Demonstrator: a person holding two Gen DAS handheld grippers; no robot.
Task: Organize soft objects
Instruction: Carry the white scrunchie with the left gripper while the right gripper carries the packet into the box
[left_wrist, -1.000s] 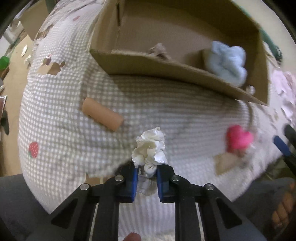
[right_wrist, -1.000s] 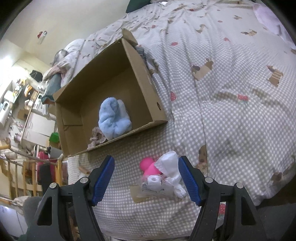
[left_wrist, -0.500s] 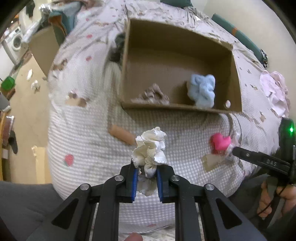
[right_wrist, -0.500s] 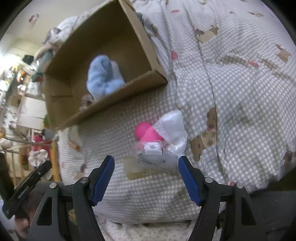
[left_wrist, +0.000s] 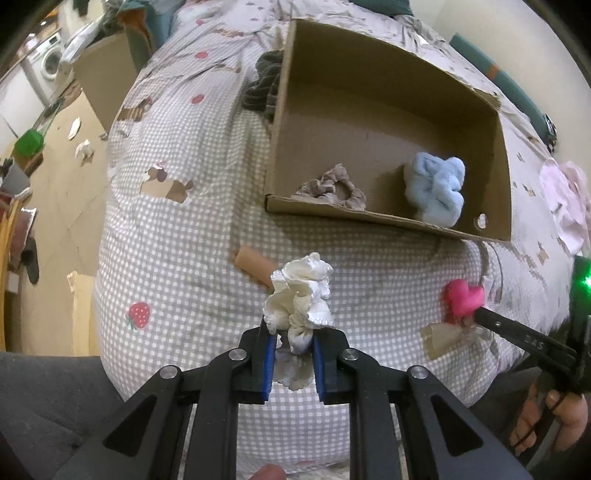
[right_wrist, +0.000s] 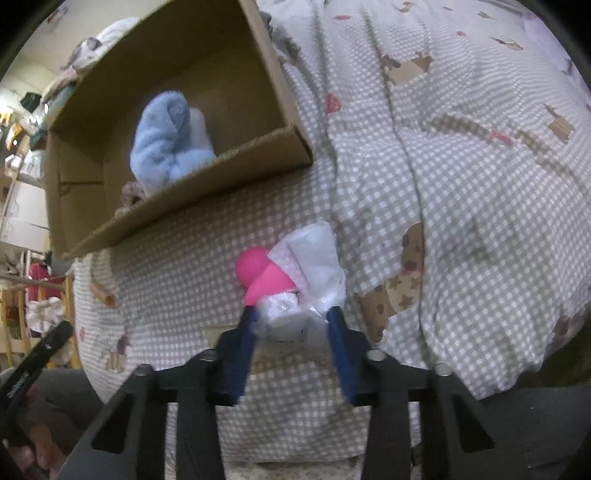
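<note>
My left gripper (left_wrist: 291, 349) is clamped on a cream ruffled scrunchie (left_wrist: 300, 301), its blue pads pinching the lower folds while the rest of the fabric puffs up above the fingers, low in the centre of the left wrist view. Beyond it the bed (left_wrist: 177, 206), covered in a grey-and-white checked quilt, fills the frame. A tan cylinder (left_wrist: 253, 264) lies on the quilt just left of the scrunchie's top. In the upper right of that view sits an open cardboard box (left_wrist: 284, 110); inside it, near the front wall, a brownish scrunchie (left_wrist: 332, 184) lies to the left and a light blue fluffy cloth (left_wrist: 436, 192) to the right. A dark crumpled garment (left_wrist: 264, 88) rests against the box's outer left wall. At the right edge of the same view a pink heart-shaped soft toy (left_wrist: 463, 297) lies on the quilt with my right gripper's black finger reaching to it. In the right wrist view, my right gripper (right_wrist: 291, 326) has narrowed around the toy (right_wrist: 262, 277) and its crinkled clear wrapper (right_wrist: 314, 258), the blue pads pressing the wrapper from both sides at lower centre. The box (right_wrist: 221, 166) stands at upper left there, with the blue cloth (right_wrist: 166, 140) showing over its near wall.
</note>
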